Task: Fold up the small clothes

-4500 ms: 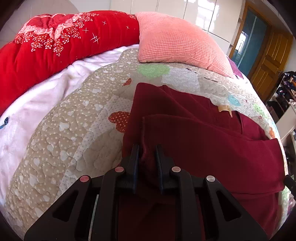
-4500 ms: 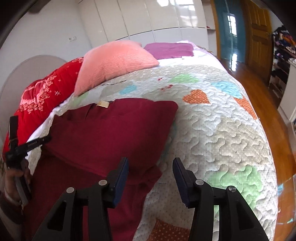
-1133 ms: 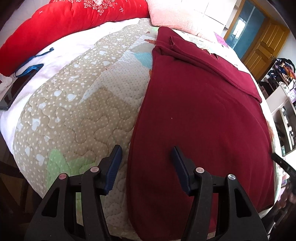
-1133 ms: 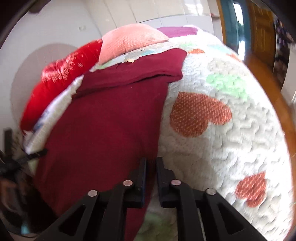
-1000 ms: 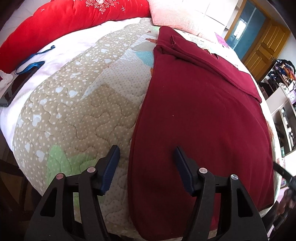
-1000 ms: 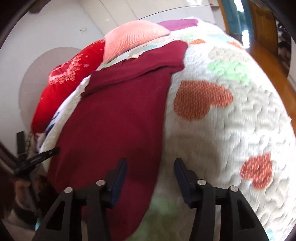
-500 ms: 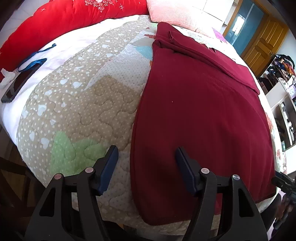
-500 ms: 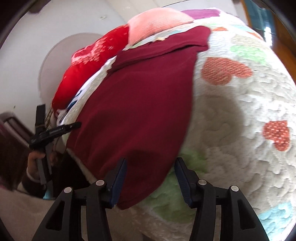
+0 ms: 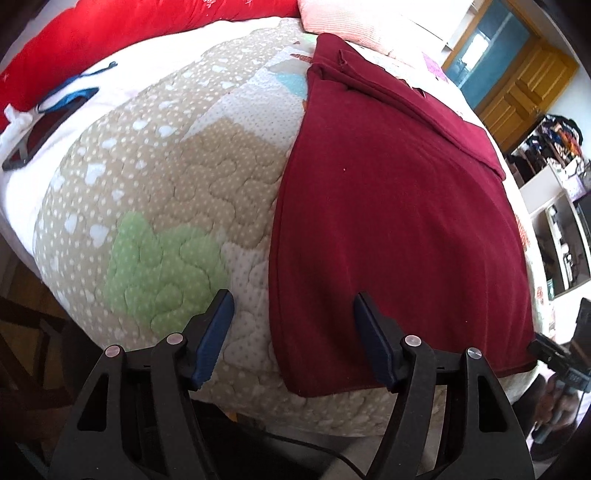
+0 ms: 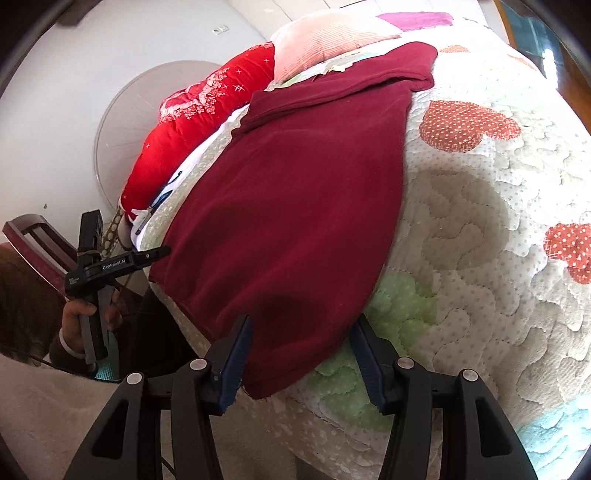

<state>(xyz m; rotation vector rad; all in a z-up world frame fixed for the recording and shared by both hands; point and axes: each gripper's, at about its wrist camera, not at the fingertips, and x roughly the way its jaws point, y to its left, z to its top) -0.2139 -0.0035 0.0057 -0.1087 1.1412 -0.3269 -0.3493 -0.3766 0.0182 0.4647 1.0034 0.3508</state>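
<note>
A dark red garment (image 9: 391, 206) lies flat on the quilted bedspread (image 9: 159, 206), its sleeves folded across the far end and its hem at the near bed edge. It also shows in the right wrist view (image 10: 295, 206). My left gripper (image 9: 293, 343) is open and empty, straddling the garment's near left corner. My right gripper (image 10: 301, 362) is open and empty, straddling the near right corner. The left gripper also shows in the right wrist view (image 10: 147, 254), held in a hand beside the hem.
A red duvet (image 9: 110, 33) and a pink pillow (image 10: 328, 37) lie at the head of the bed. A phone (image 9: 33, 140) and a blue cord (image 9: 77, 92) lie at the left. Shelves (image 9: 554, 229) and a wooden door (image 9: 524, 85) stand at the right.
Both grippers have drawn back toward the bed's near edge, down to the hem corners. The right gripper, shut about a second ago, has opened. The garment lies still.
</note>
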